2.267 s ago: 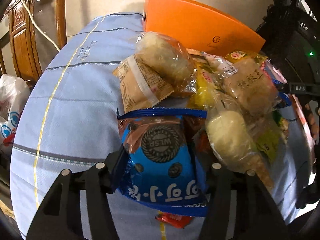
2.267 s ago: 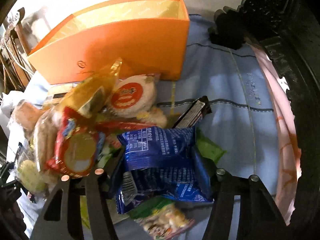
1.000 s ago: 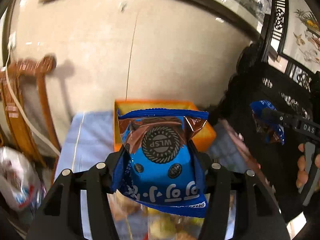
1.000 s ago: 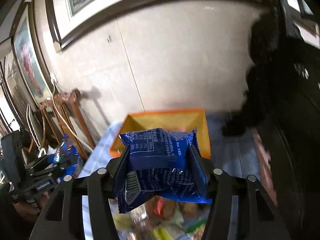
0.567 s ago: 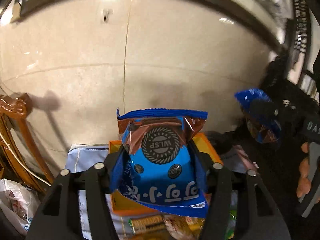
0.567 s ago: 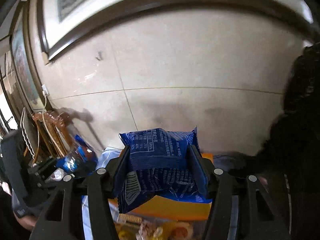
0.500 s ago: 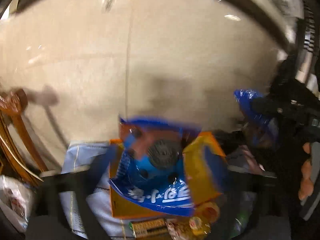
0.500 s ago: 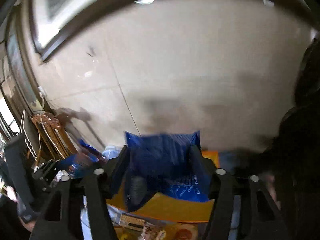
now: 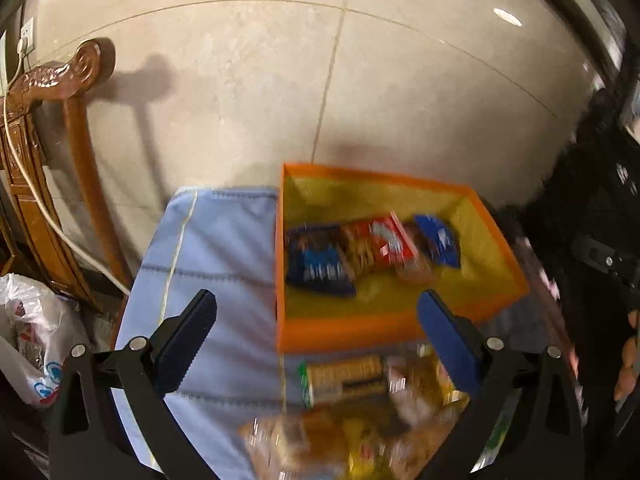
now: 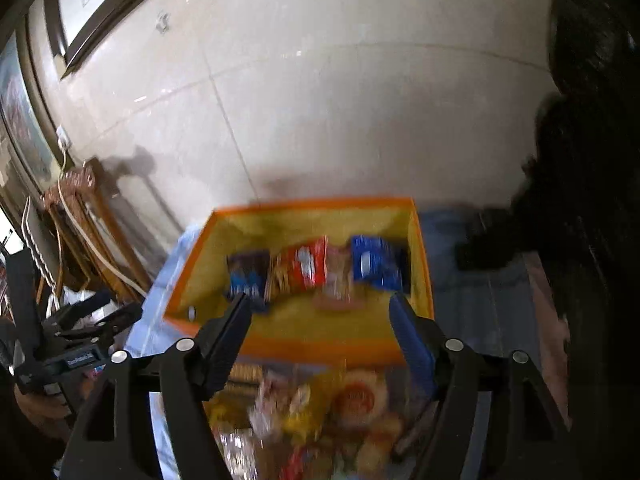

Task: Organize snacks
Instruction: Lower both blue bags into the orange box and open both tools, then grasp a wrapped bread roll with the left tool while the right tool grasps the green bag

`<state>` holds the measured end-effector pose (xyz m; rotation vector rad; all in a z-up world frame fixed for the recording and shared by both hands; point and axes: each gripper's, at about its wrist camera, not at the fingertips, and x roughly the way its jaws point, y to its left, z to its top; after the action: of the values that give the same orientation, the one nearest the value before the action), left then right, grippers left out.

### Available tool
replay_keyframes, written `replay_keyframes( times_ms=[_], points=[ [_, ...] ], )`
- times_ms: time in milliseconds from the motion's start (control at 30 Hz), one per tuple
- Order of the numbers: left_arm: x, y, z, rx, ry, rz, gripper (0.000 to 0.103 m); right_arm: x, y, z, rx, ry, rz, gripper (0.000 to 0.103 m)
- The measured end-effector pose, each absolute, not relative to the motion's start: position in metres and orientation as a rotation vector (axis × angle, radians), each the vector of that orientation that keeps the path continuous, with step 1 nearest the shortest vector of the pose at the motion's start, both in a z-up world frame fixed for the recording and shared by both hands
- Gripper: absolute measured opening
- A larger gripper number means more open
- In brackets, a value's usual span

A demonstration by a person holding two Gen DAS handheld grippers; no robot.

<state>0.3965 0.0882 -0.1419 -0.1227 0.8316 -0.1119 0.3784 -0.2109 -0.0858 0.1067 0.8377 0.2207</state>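
Note:
An orange box with a yellow inside stands at the far end of the blue tablecloth. In it lie a dark blue cookie pack, a red pack and a blue pack. The box and the same packs show in the right wrist view. My left gripper is open and empty, held above the near side of the box. My right gripper is open and empty above the box too. A blurred pile of snacks lies on the cloth below both grippers.
A carved wooden chair with a white cable stands at the left by the tiled wall. A white plastic bag lies beside the table at lower left. Dark carved furniture stands at the right.
Both grippers held blue snack packs over the box; both have opened and the packs now lie inside the box. Both views are tilted further down toward the table.

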Motion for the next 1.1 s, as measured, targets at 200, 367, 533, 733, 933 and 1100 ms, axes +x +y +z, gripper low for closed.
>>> replay_keyframes(
  times_ms=[200, 367, 533, 733, 933, 1100],
  points=[
    [0.320, 0.084, -0.156, -0.018, 0.834, -0.167, 0.099, 0.324, -0.222, -0.104, 0.119, 0.892, 0.204, 0.074],
    [0.273, 0.100, -0.174, -0.040, 0.859, -0.166, 0.099, 0.276, -0.229, -0.122, 0.119, 0.911, 0.180, 0.087],
    [0.245, 0.115, -0.212, -0.057, 0.938, -0.103, 0.099, 0.239, -0.235, -0.164, 0.125, 1.000, 0.161, 0.087],
    [0.262, 0.102, -0.227, -0.043, 0.946, -0.057, 0.099, 0.202, -0.245, -0.216, 0.160, 1.130, 0.114, 0.087],
    [0.311, 0.080, -0.245, -0.071, 0.976, -0.017, 0.099, 0.184, -0.249, -0.221, 0.150, 1.147, 0.094, 0.087],
    [0.338, 0.073, -0.265, -0.100, 1.023, -0.028, 0.070, 0.187, -0.255, -0.221, 0.156, 1.137, 0.080, 0.087]
  ],
)
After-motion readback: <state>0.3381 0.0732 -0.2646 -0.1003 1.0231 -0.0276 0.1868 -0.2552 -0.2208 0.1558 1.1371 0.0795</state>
